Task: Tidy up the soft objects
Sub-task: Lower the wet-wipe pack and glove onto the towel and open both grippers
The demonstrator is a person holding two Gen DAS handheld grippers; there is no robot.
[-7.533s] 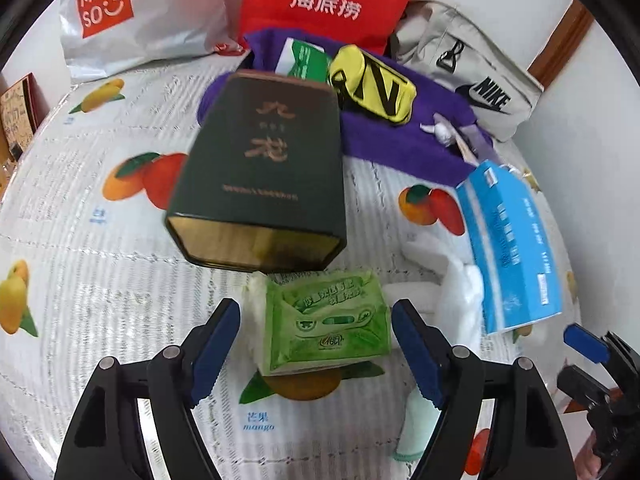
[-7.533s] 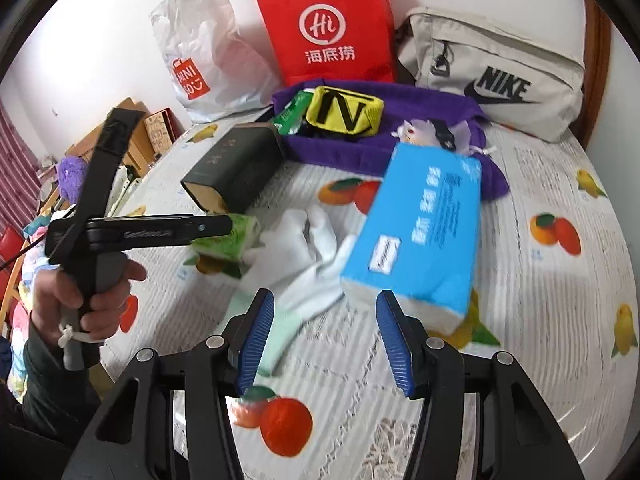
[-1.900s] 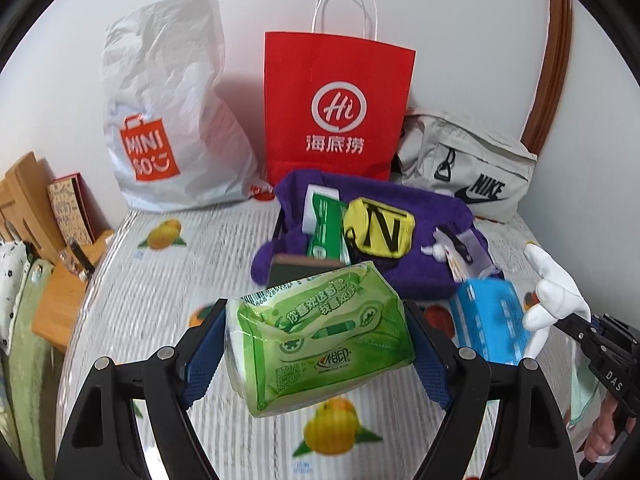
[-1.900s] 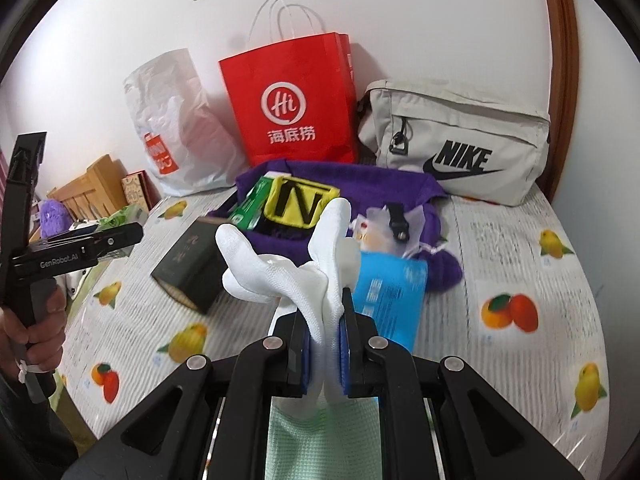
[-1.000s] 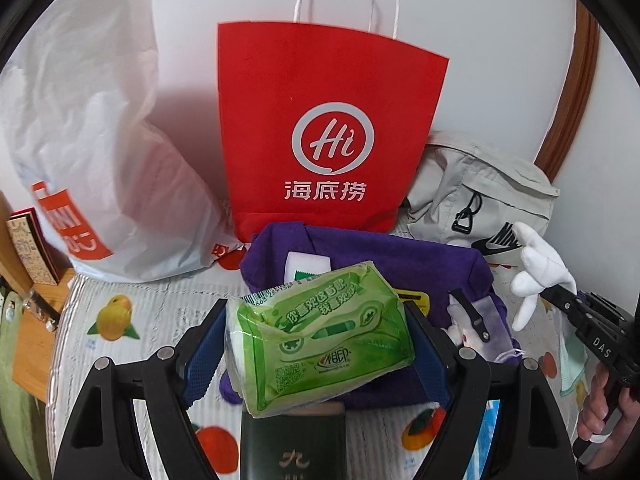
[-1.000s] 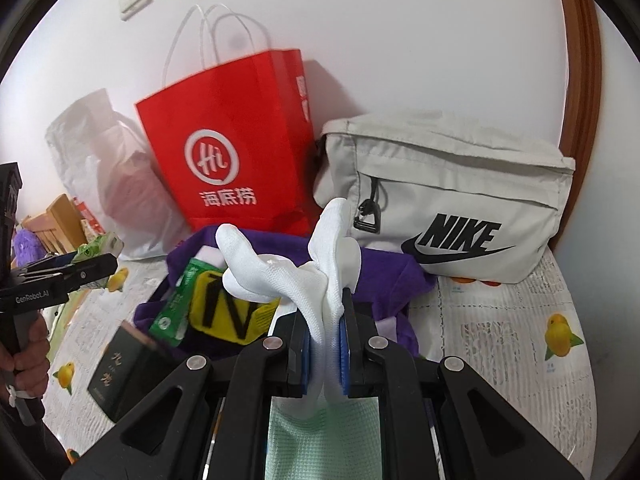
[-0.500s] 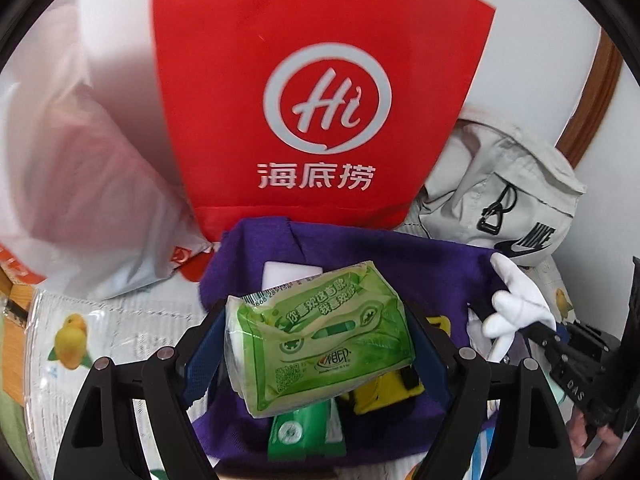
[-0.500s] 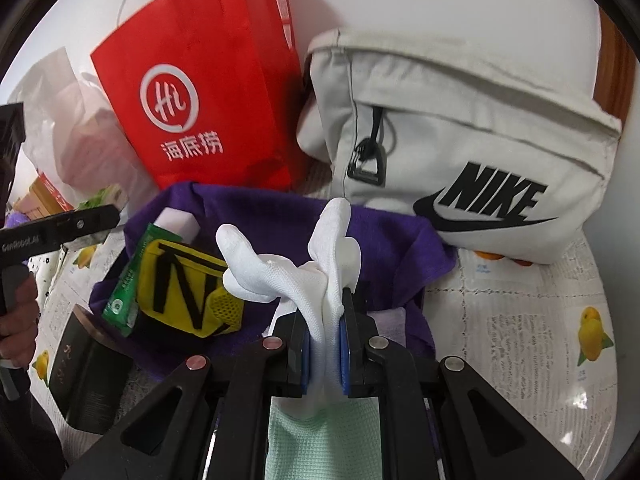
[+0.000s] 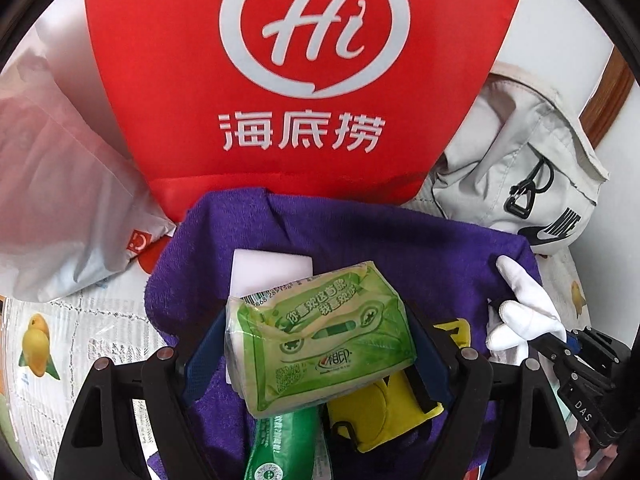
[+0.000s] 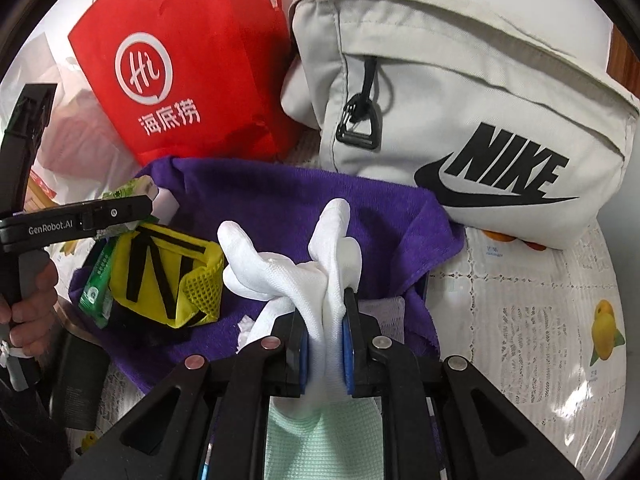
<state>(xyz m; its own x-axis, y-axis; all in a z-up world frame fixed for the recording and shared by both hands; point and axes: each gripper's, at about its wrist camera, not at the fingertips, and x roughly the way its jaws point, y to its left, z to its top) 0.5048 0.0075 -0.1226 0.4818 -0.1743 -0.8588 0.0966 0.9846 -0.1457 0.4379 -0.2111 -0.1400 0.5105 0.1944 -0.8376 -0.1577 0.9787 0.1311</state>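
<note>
The left wrist view is taken along the left gripper [image 9: 316,348], tilted steeply down and held close above the purple towel [image 9: 400,248], with the red paper bag [image 9: 312,80] filling the upper part. The right wrist view is taken along the right gripper [image 10: 325,344], also tilted down, from the right of the same towel [image 10: 280,188]. The towel, the red bag [image 10: 180,60], the grey Nike bag [image 10: 460,100] and the yellow pouch [image 10: 168,276] are shared by both views.
</note>
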